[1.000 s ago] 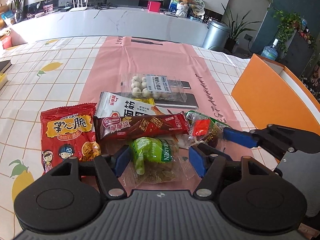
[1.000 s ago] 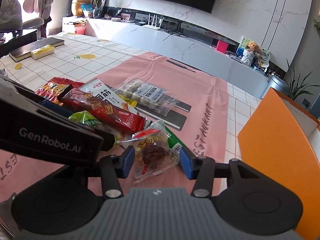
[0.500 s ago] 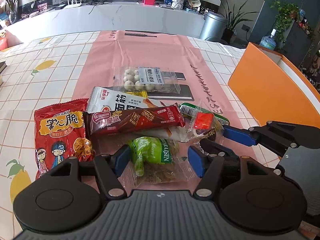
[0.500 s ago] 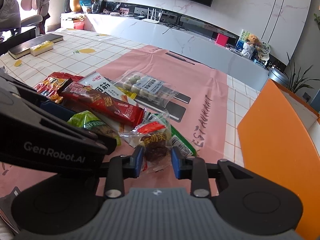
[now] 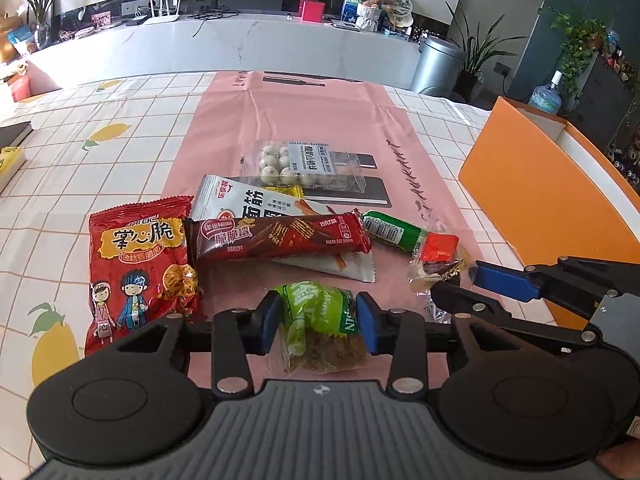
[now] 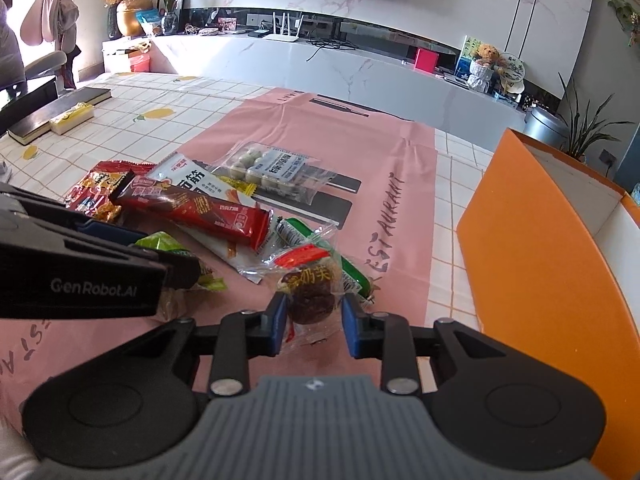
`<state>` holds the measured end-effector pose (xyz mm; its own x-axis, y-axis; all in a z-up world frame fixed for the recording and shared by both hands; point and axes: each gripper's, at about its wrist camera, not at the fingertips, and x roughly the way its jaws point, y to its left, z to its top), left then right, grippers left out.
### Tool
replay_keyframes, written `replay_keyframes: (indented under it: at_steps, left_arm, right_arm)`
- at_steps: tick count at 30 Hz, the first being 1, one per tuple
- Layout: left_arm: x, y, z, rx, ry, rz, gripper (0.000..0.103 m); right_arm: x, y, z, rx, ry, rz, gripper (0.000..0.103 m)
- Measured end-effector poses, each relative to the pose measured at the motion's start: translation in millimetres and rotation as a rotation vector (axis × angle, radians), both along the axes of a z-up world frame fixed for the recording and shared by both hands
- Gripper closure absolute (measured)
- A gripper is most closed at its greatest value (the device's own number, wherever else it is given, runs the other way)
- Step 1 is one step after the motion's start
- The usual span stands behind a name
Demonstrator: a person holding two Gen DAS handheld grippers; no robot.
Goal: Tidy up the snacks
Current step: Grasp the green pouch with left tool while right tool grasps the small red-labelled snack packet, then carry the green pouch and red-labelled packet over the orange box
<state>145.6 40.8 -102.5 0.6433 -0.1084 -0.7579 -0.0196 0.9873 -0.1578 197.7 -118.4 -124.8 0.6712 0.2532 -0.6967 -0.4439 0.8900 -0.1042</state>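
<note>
Both tools are at the grasping step. At the lower centre of the left view, the left tool (image 5: 316, 322) is clamped on the green snack packet (image 5: 320, 320); in the right view, the right tool (image 6: 314, 322) pinches the clear-wrapped brown sweet (image 6: 310, 300). Next, I'd guess: lift and carry them to the orange box (image 6: 536, 248) at the right.

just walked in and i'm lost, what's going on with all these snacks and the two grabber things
A person is sorting a pile of snack packets on a pink mat with two handheld grippers. The left gripper is closed on a green packet, and the right gripper is closed on a clear-wrapped brown sweet. Both packets look to be still at the pile. An orange box stands open to the right.
</note>
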Motion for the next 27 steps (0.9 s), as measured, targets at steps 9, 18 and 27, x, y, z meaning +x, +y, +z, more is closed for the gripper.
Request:
replay_keyframes:
  at_steps: [9,18,27]
  left_arm:
    - [-24,-8,12,0.002,-0.02,-0.01,0.058]
    - [-48,-25,46,0.006,-0.102,-0.045,0.058]
    - [-63,-49,92,0.011,-0.221,-0.1,0.058]
  right_arm:
    - [-28,-20,14,0.047,0.011,-0.039,0.077]
    - [-57,-44,38,0.101,0.0,-0.074,0.077]
    - [-76,-74,88,0.127,-0.094,-0.087,0.077]
